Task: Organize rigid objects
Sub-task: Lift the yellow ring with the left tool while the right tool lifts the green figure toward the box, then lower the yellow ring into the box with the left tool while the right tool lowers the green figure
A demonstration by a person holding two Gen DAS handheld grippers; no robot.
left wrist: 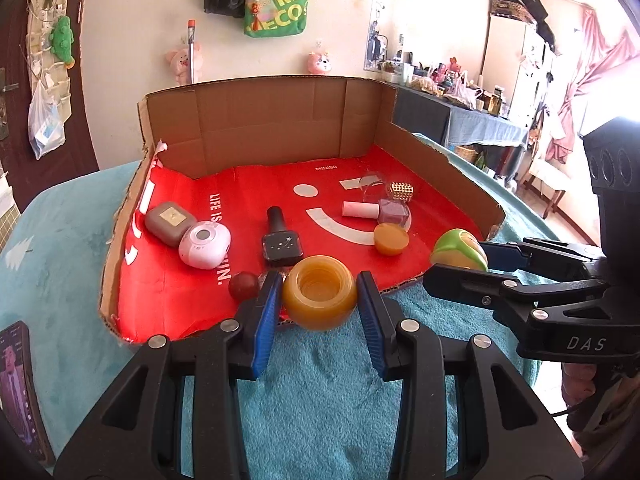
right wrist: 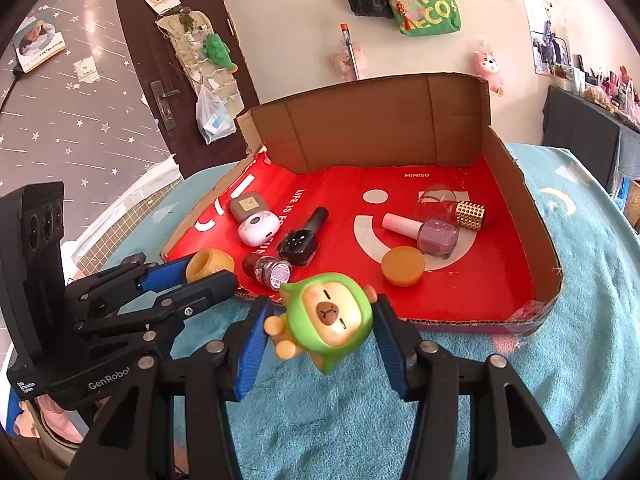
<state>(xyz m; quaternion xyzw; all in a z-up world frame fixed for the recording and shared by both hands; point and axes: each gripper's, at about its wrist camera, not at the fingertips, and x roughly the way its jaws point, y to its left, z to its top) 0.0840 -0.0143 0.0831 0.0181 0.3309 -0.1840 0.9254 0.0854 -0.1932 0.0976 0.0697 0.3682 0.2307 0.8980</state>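
Observation:
My left gripper [left wrist: 319, 294] is shut on an amber round jar [left wrist: 320, 297], held just above the front edge of the cardboard tray [left wrist: 256, 120]. My right gripper [right wrist: 320, 320] is shut on a green-hooded bear figurine [right wrist: 328, 316], also at the tray's front edge; that figurine [left wrist: 460, 249] shows at the right in the left wrist view. Inside the tray lie a black nail polish bottle [left wrist: 280, 238], a purple nail polish bottle [left wrist: 380, 211], an amber lid [left wrist: 391, 238], a pink round case [left wrist: 204, 244], a grey case [left wrist: 167, 223] and a gold studded cube [left wrist: 402, 191].
The tray has a red liner [right wrist: 344, 196] and stands on a teal towel [left wrist: 320, 392]. A dark red small bottle [right wrist: 266, 270] lies by the tray's front edge. A phone [left wrist: 18, 384] rests at the far left. Walls of the tray rise at the back and sides.

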